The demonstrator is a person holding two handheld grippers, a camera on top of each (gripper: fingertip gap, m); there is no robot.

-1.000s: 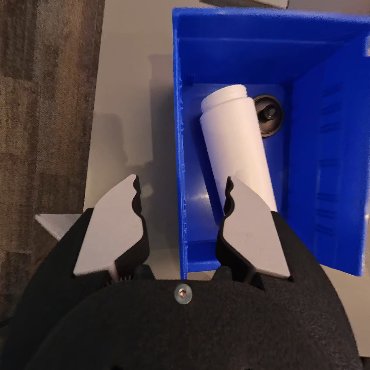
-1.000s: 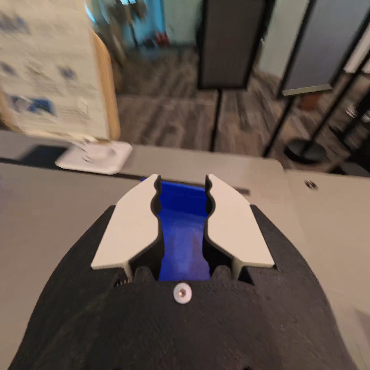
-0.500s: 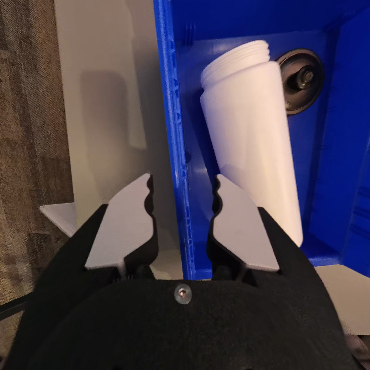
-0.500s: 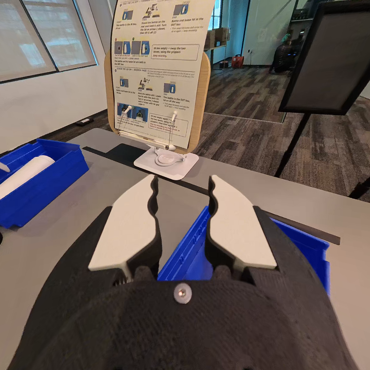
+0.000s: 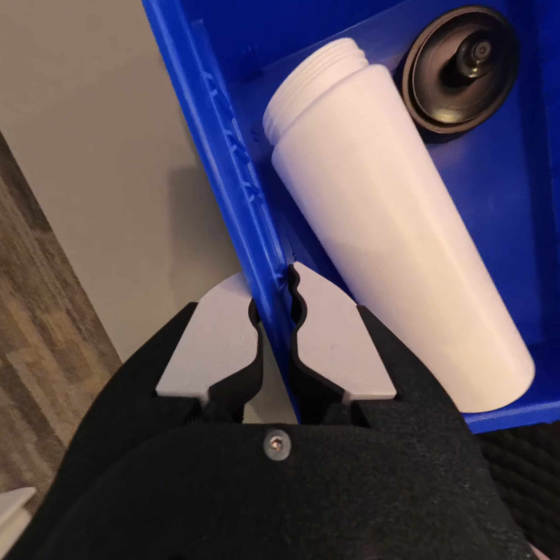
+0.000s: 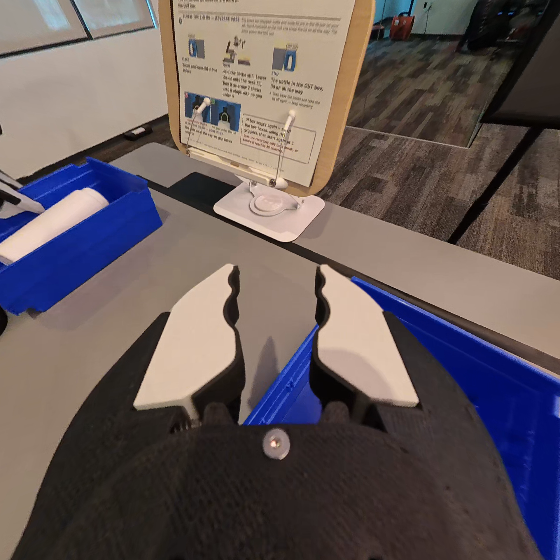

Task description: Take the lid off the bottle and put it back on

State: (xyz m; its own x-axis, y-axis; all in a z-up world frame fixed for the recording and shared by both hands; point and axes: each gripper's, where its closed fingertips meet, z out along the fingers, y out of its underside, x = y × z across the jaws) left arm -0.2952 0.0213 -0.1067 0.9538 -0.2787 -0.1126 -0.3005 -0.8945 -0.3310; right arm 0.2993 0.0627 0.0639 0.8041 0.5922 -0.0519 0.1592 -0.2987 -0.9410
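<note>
Since half a second ago, the left gripper (image 5: 271, 274) has come down onto the side wall of the blue bin (image 5: 239, 169), and its jaws have narrowed until they sit on both sides of that wall: one finger is outside over the table (image 5: 100, 127), the other finger is inside the bin, close to the bottle (image 5: 391, 224). The jaws appear to press the wall, so the gripper has hold of the bin's edge and not of the bottle.

The bottle is white, lies on its side on the floor of the bin, and its threaded neck is bare and points away from the camera. The lid (image 5: 460, 75) is dark and round, and it lies in the far corner of the bin just beside the neck, with its inner side facing up. The lid is off the bottle.

In the right wrist view, the right gripper (image 6: 276, 269) hovers above the grey table with its jaws well apart and nothing between them. A second blue bin (image 6: 454, 357) is under and beside its right finger. Farther to the left the first bin is visible with the bottle inside. An instruction board (image 6: 260, 81) on a white stand stands at the back of the table.
</note>
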